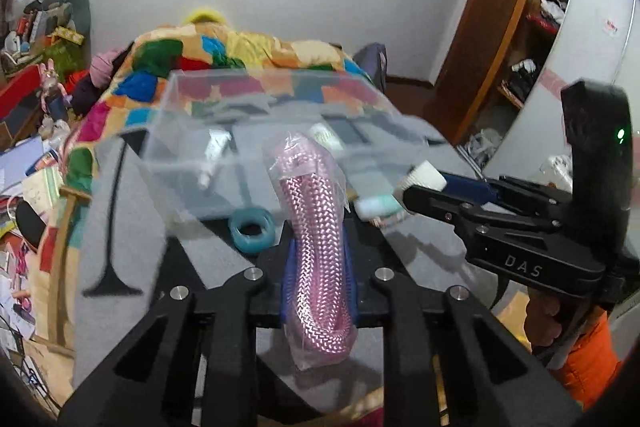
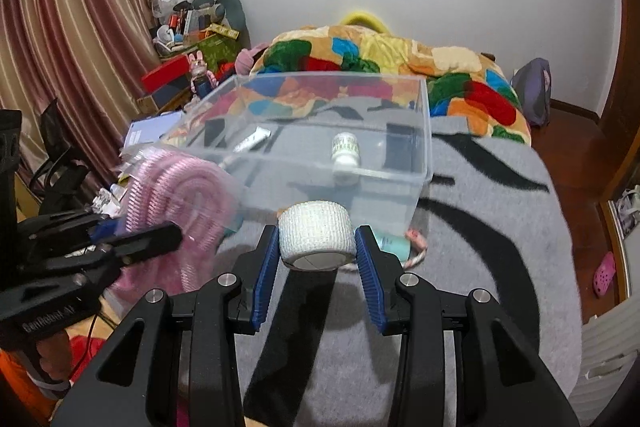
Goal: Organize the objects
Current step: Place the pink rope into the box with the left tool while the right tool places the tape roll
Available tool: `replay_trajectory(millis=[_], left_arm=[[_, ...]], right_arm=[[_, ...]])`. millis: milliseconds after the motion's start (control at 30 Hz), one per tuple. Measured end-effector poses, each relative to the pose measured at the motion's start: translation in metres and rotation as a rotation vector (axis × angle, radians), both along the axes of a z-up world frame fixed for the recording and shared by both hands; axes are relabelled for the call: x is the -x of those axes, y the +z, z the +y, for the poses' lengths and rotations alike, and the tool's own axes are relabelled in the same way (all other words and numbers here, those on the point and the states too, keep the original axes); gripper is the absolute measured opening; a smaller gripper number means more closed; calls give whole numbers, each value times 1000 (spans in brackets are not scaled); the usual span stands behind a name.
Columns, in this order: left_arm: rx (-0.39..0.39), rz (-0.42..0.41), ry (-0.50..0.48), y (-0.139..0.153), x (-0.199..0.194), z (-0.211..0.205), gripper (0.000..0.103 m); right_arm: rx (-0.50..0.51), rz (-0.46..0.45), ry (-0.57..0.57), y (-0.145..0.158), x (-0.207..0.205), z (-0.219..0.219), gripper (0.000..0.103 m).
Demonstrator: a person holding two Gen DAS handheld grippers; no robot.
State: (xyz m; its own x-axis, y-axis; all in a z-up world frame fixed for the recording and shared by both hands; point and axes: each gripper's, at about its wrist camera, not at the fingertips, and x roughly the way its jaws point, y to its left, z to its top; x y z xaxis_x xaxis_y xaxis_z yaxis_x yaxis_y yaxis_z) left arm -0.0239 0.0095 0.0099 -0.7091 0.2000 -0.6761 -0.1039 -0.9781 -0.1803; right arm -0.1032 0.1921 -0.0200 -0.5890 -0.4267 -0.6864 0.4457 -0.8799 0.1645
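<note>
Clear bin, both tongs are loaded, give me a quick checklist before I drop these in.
1. Left tongs shut on pink rope: ok.
2. Right tongs shut on white tape: ok.
3. Bin open on top: ok.
4. Room inside beside tube and bottle: ok.
5. Tongs above the rim: not ok, both sit short of the near wall.
6. Teal ring outside the bin: not ok.

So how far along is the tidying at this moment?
Done: a tube and small bottle lie in the clear bin. In hand: left gripper holds bagged pink rope, right gripper a white tape roll. Left: teal ring and items beside the bin.
</note>
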Motion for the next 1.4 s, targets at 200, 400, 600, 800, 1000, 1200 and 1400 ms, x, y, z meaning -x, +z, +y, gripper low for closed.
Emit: replay_trajectory(millis=[200, 400, 600, 800, 1000, 1200, 1400], left_arm=[[-17, 73, 40, 32, 15, -26, 20], [-2, 116, 83, 48, 38, -44, 20], [17, 121, 126, 50, 69, -58, 20], [13, 64, 129, 30, 103, -61, 20], [-44, -55, 113, -3, 133, -62, 20], [-39, -94, 112, -9, 131, -62, 21], [6, -2, 119, 19, 104, -61, 59]], right_arm=[[17, 55, -22, 22, 18, -5, 35], [19, 89, -30, 34, 41, -21, 35], [-6, 79, -25, 32, 66, -42, 35], [-32, 16, -13, 14, 90, -62, 35], [-76, -28, -14, -2, 105, -75, 36], [-133, -47, 5, -12, 105, -85, 39], [-100, -56, 7, -8, 97, -75, 55]])
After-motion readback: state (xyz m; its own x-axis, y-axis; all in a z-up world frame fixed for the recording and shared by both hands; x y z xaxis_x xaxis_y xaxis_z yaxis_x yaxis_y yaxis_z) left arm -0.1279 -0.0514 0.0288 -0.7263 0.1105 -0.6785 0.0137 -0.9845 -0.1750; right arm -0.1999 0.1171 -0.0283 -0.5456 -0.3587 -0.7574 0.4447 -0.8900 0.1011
